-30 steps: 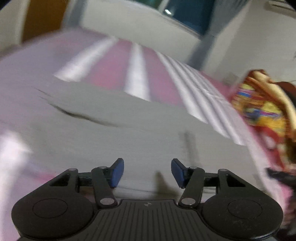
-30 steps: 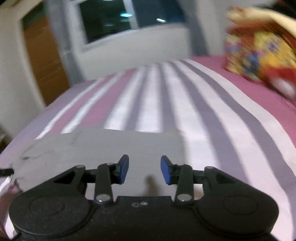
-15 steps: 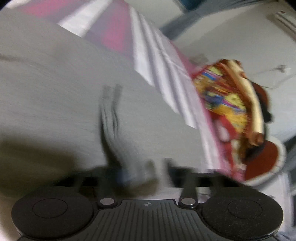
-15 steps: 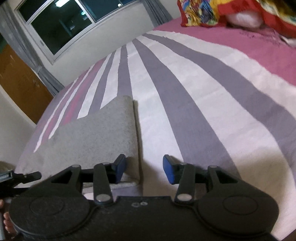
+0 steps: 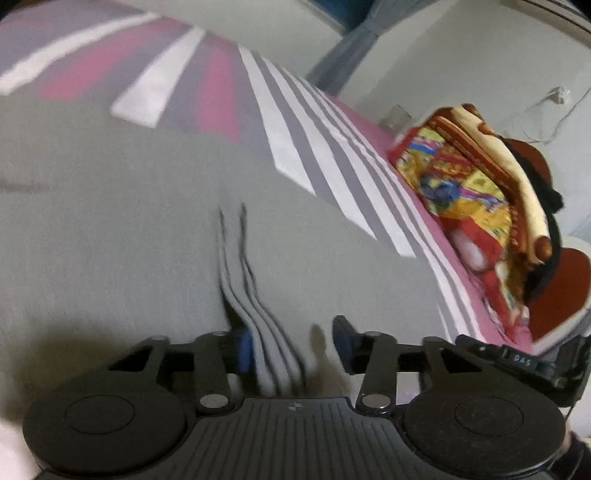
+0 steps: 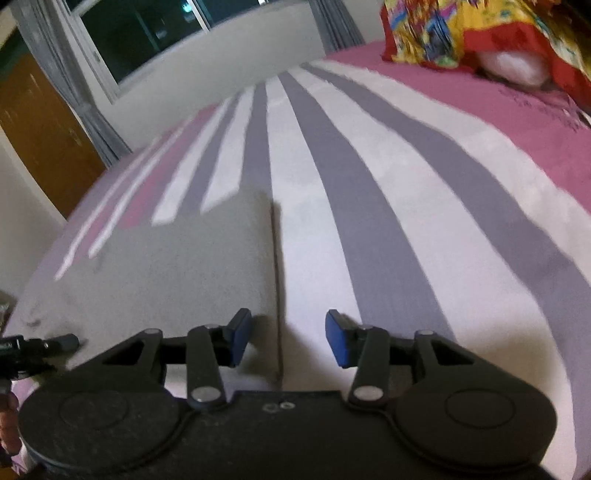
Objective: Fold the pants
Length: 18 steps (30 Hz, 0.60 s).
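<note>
Two hand-held grippers are over grey pants [image 5: 110, 229] spread flat on a bed w/ a pink, white & grey striped bedspread [image 6: 388, 192]. Left hand-held gripper [image 5: 291, 347] has its blue pads apart; a ridge of stacked pant edges, several layers w/ dark seam lines, runs up between the jaws, close against the left pad [image 5: 243, 349], w/ a gap to the right pad, so it's released, not clamped. That view is motion-blurred, so can't tell if the left pad actually touches the cloth. Grey fabric fills most of the left wrist view, striped bedspread beyond it, and a multicoloured yellow/red blanket [image 5: 476, 199] bunched at the right side of the bed. Part of the other gripper's black body shows at the lower right edge of that view. Right hand-held gripper [image 6: 288, 338] is also released, pads wide apart, sitting over the pants' right-hand edge: the straight folded edge w/ a dark shadow line runs up between the jaws, left pad over grey fabric, right pad over white bedspread. Neither right pad visibly grips anything. In the right wrist view the pants [image 6: 177, 266] lie left of centre on the bed, the same colourful blanket [image 6: 480, 33] at top right w/ a white pillow [image 6: 513, 66] under it. Behind the bed: dark window [image 6: 155, 33], grey curtains, brown wooden door [image 6: 40, 140] at left.
</note>
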Motion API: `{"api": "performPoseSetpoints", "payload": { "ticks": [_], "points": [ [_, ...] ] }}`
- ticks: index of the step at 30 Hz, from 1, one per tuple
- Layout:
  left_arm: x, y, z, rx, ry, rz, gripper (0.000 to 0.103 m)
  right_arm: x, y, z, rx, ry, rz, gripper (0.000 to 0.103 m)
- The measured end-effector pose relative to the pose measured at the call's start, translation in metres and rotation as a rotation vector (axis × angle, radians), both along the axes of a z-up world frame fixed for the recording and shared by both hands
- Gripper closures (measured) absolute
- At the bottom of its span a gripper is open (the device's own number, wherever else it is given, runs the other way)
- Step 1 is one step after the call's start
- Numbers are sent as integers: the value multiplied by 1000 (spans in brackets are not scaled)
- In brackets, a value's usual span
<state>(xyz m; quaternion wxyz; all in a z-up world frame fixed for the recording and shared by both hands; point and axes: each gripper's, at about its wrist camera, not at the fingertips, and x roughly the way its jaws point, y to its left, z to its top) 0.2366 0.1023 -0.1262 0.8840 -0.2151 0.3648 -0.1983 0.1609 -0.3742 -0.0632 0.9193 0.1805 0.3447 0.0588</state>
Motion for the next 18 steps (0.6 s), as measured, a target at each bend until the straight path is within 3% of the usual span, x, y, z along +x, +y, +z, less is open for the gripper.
{"api": "performPoseSetpoints", "payload": {
  "ticks": [2, 10, 12, 15, 18],
  "points": [
    [8, 11, 4, -35, 8, 29, 42, 23, -1, 2, -2, 4, -2, 58],
    [62, 0, 9, 72, 35, 72, 41, 109, 18, -1, -47, 27, 20, 58],
    [78, -14, 10, 101, 48, 80, 41, 122, 24, -2, -68, 34, 17, 53],
    [82, -29, 13, 154, 53, 59, 41, 130, 26, -6, -84, 64, 17, 50],
    [60, -32, 15, 218, 27, 13, 41, 111, 25, -3, -79, 65, 45, 50]
  ]
}}
